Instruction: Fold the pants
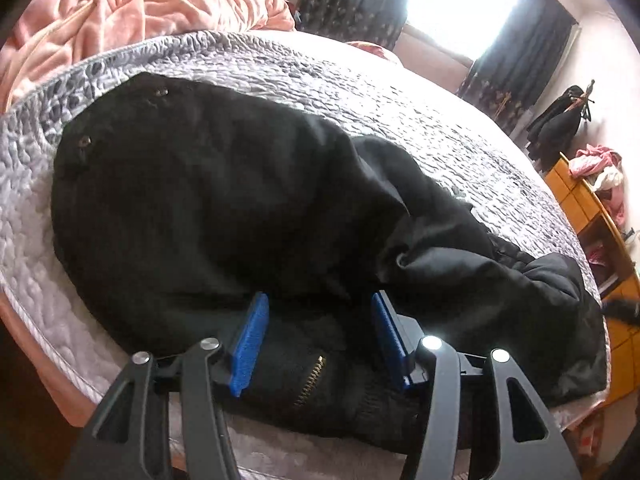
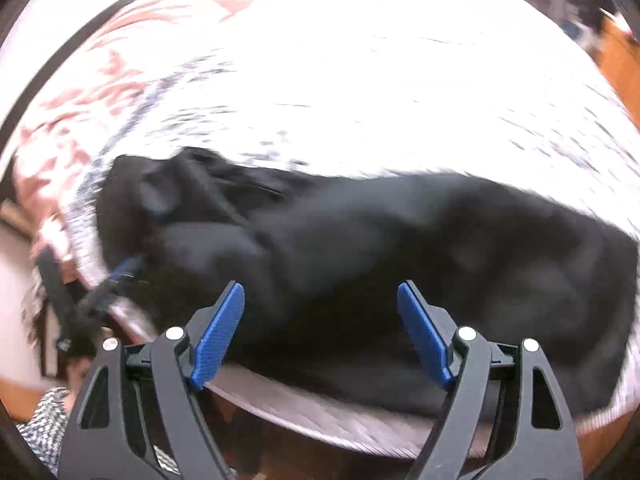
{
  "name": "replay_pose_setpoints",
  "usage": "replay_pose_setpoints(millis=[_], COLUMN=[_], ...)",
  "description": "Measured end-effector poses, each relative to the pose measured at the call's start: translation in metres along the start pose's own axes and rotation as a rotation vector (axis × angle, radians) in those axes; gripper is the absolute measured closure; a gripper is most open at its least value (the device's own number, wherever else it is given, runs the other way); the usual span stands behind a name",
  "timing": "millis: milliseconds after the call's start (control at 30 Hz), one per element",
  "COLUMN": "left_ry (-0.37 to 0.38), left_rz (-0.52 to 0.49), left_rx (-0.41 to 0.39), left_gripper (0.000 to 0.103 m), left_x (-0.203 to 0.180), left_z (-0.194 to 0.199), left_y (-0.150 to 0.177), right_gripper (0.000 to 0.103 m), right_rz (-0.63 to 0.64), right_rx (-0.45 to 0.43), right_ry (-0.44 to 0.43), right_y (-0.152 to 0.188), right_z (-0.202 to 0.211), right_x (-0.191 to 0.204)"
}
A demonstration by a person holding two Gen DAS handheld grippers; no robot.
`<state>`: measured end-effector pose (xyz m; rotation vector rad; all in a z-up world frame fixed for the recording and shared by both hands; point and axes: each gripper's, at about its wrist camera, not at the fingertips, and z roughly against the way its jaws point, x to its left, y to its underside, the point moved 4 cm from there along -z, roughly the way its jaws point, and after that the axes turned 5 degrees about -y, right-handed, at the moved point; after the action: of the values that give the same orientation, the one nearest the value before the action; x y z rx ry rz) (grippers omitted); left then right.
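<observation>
The bed point(image 1: 280, 64), under its grey quilted cover, carried the black pants point(image 1: 200, 200) along its near edge, the bulk bunched toward the left near corner and a rumpled leg point(image 1: 500, 264) trailing right along that edge. The main risk, as I judged it, was the lumpy overlap in the middle: any fold made over it would come out crooked and thick. The hem end near the bed's right side could also slide off the edge if tugged. The left hand-held gripper point(image 1: 320, 332) stood open over the zipped waistband point(image 1: 310, 380), pads clear of the cloth, so nothing pinned that end. The right hand-held gripper point(image 2: 320, 328) was open too, empty, above the pants point(image 2: 360, 248); its view was blurred, so a hasty grab might catch only one layer.
</observation>
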<state>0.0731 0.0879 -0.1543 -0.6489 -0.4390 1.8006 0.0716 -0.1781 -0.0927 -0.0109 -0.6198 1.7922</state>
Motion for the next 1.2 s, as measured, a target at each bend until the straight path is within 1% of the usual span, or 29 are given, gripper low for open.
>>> replay_pose_setpoints(millis=[100, 167, 200, 300, 400, 433, 467, 500, 533, 567, 600, 633, 700, 733, 800, 833, 867, 900, 933, 967, 1000, 1067, 1100, 1133, 1167, 1200], left_ry=[-0.021, -0.015, -0.010, -0.014, 0.000, 0.011, 0.021, 0.028, 0.039, 0.047, 0.050, 0.051, 0.043, 0.034, 0.014, 0.000, -0.012, -0.020, -0.031, -0.043, -0.052, -0.059, -0.055, -0.055, -0.058, -0.056], left_rz=[-0.009, 0.004, 0.011, 0.001, -0.007, -0.002, 0.003, 0.007, 0.011, 0.012, 0.009, 0.004, 0.003, 0.006, 0.014, 0.020, 0.024, 0.025, 0.014, -0.001, -0.016, -0.029, -0.025, -0.011, 0.001, 0.009], left_rx=[0.005, 0.023, 0.026, 0.016, 0.013, 0.017, 0.021, 0.023, 0.025, 0.027, 0.027, 0.025, 0.016, 0.009, -0.005, -0.011, -0.016, -0.018, -0.012, -0.007, -0.006, 0.000, 0.003, 0.004, -0.003, -0.016], left_gripper=[0.043, 0.043, 0.043, 0.043, 0.043, 0.043, 0.043, 0.043, 0.043, 0.041, 0.040, 0.039, 0.037, 0.037, 0.036, 0.035, 0.034, 0.031, 0.030, 0.029, 0.029, 0.028, 0.028, 0.028, 0.029, 0.029], left_x=[0.004, 0.011, 0.012, 0.018, 0.023, 0.025, 0.027, 0.028, 0.028, 0.029, 0.028, 0.028, 0.026, 0.025, 0.023, 0.023, 0.022, 0.021, 0.019, 0.017, 0.015, 0.013, 0.013, 0.014, 0.016, 0.015], left_z=[-0.003, -0.006, -0.005, -0.006, -0.006, -0.007, -0.008, -0.008, -0.009, -0.010, -0.010, -0.011, -0.010, -0.010, -0.009, -0.008, -0.008, -0.008, -0.010, -0.012, -0.012, -0.010, -0.008, -0.004, 0.000, 0.006], left_y=[-0.004, -0.001, 0.002, -0.003, -0.005, -0.005, -0.005, -0.005, -0.005, -0.004, -0.004, -0.003, -0.002, -0.001, 0.000, 0.001, 0.001, 0.002, 0.002, 0.003, 0.003, 0.002, 0.001, 0.000, -0.003, -0.005], right_gripper=[0.024, 0.024, 0.025, 0.025, 0.027, 0.032, 0.035, 0.045, 0.065, 0.075, 0.083, 0.090, 0.097, 0.097, 0.097, 0.097, 0.097, 0.097, 0.096, 0.092, 0.088, 0.076, 0.063, 0.053, 0.048, 0.047], right_rz=[0.071, 0.127, 0.145, 0.160, 0.167, 0.171, 0.184, 0.193, 0.208, 0.211, 0.224, 0.236, 0.258, 0.279, 0.308, 0.341, 0.364, 0.375, 0.368, 0.351, 0.325, 0.292, 0.276, 0.261, 0.254, 0.239], right_rx=[0.051, 0.104, 0.117, 0.169, 0.216, 0.229, 0.244, 0.251, 0.265, 0.275, 0.271, 0.266, 0.216, 0.140, 0.060, 0.035, 0.034, 0.061, 0.101, 0.140, 0.148, 0.116, 0.089, 0.034, 0.003, -0.039], right_ry=[-0.036, -0.057, -0.066, -0.051, -0.053, -0.063, -0.072, -0.069, -0.097, -0.127, -0.116, -0.107, -0.102, -0.117, -0.133, -0.084, -0.046, 0.000, 0.011, 0.017, 0.010, -0.055, -0.091, -0.115, -0.118, -0.113], right_y=[-0.028, -0.052, -0.047, -0.064, -0.073, -0.073, -0.073, -0.071, -0.072, -0.072, -0.074, -0.076, -0.088, -0.102, -0.117, -0.122, -0.124, -0.122, -0.119, -0.115, -0.111, -0.109, -0.108, -0.105, -0.102, -0.094], right_z=[-0.041, -0.081, -0.088, -0.127, -0.150, -0.155, -0.158, -0.157, -0.158, -0.157, -0.155, -0.151, -0.145, -0.137, -0.129, -0.132, -0.139, -0.155, -0.167, -0.178, -0.183, -0.171, -0.160, -0.137, -0.123, -0.100], right_x=[0.036, 0.060, 0.061, 0.074, 0.074, 0.074, 0.075, 0.073, 0.077, 0.080, 0.082, 0.083, 0.091, 0.102, 0.117, 0.124, 0.127, 0.127, 0.125, 0.119, 0.113, 0.109, 0.107, 0.101, 0.098, 0.088])
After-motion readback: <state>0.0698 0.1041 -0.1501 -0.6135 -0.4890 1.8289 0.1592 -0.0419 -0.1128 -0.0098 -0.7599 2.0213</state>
